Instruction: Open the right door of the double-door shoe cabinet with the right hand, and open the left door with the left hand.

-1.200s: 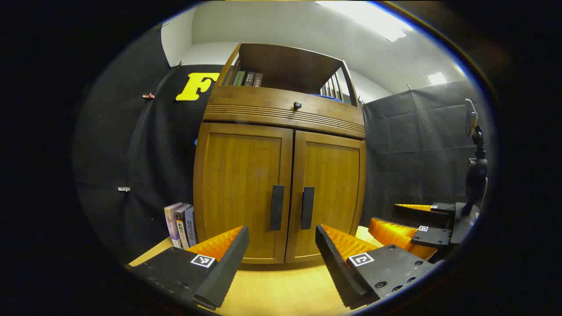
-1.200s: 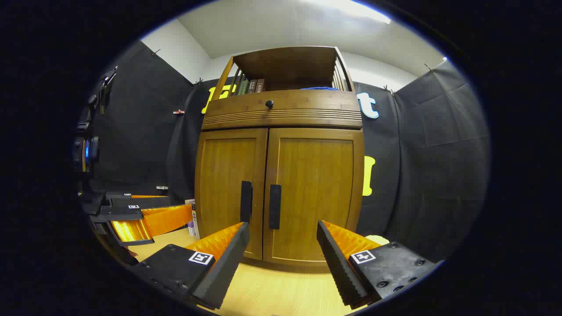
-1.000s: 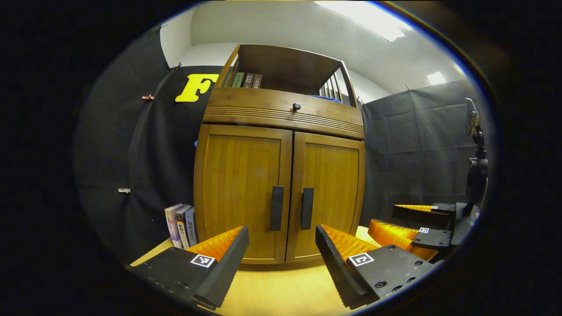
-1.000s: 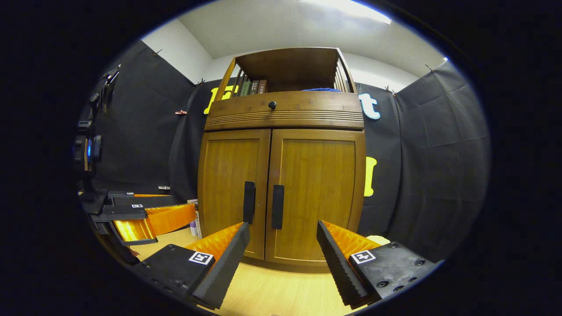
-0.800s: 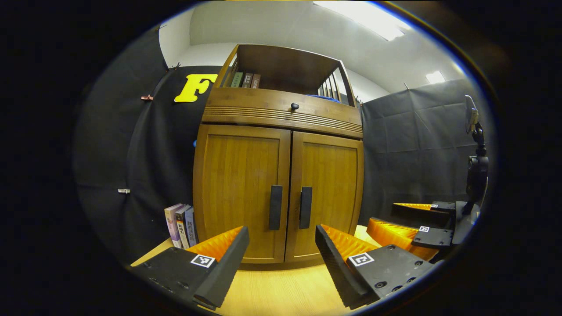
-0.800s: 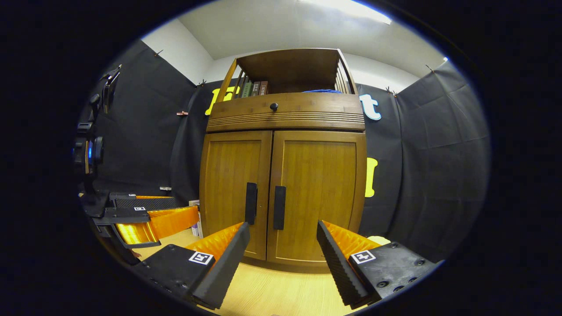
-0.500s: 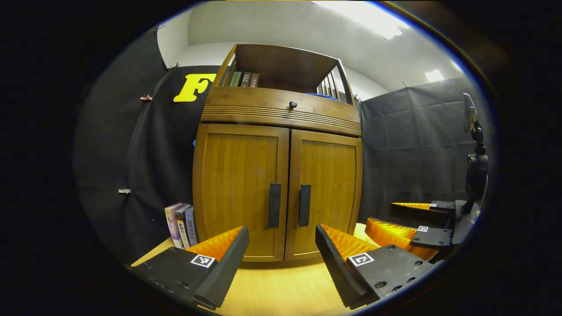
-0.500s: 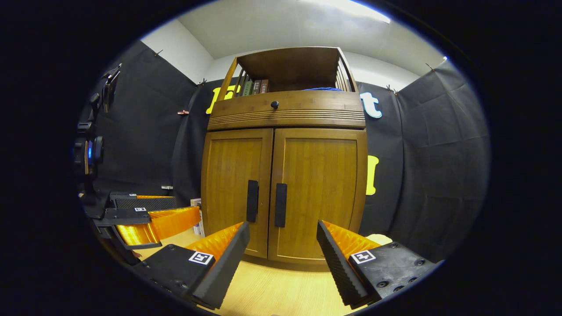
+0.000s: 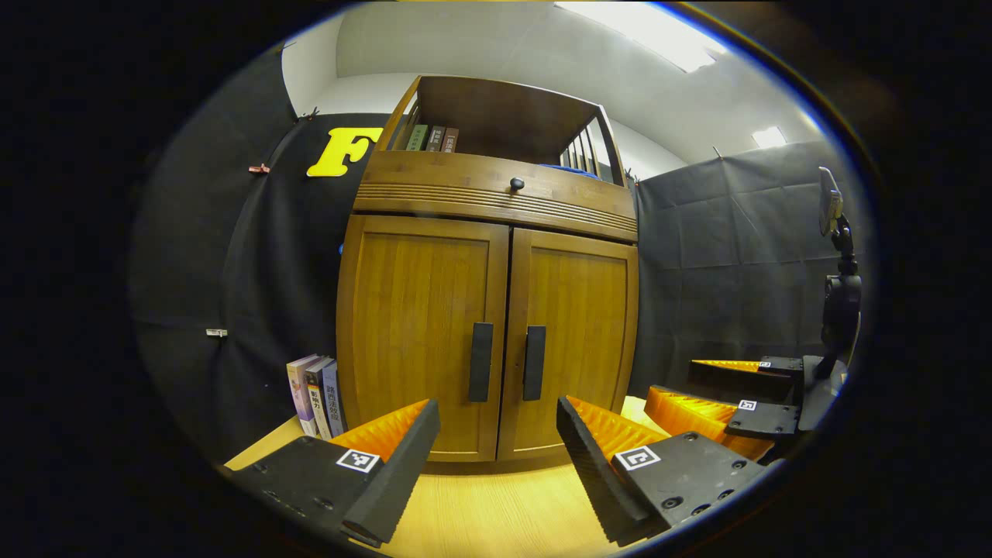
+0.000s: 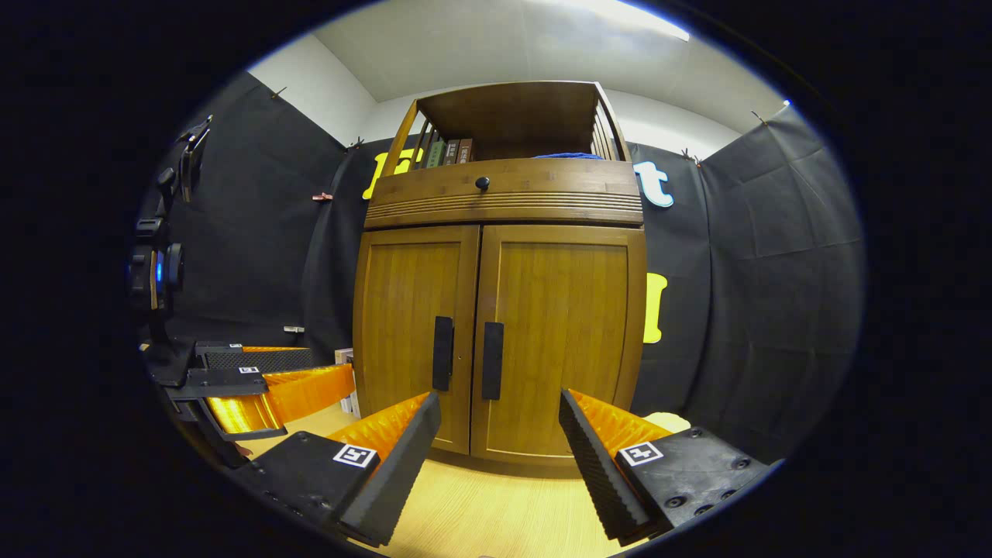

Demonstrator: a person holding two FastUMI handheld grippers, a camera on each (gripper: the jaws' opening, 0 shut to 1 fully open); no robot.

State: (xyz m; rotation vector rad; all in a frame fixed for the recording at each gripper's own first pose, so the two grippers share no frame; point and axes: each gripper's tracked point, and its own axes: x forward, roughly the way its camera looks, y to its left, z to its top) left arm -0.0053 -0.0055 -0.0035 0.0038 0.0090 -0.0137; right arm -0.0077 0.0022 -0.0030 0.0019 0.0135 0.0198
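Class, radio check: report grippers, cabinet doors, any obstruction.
Left gripper open, right gripper open, both short of the cabinet. Left door and right door shut, handles untouched. Nothing in the way.

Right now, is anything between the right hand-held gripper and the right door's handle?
Nothing visible is. The right hand-held gripper is open and faces the right handle across bare tabletop. Both doors are shut. The left hand-held gripper sits off to the side, clear of that path.
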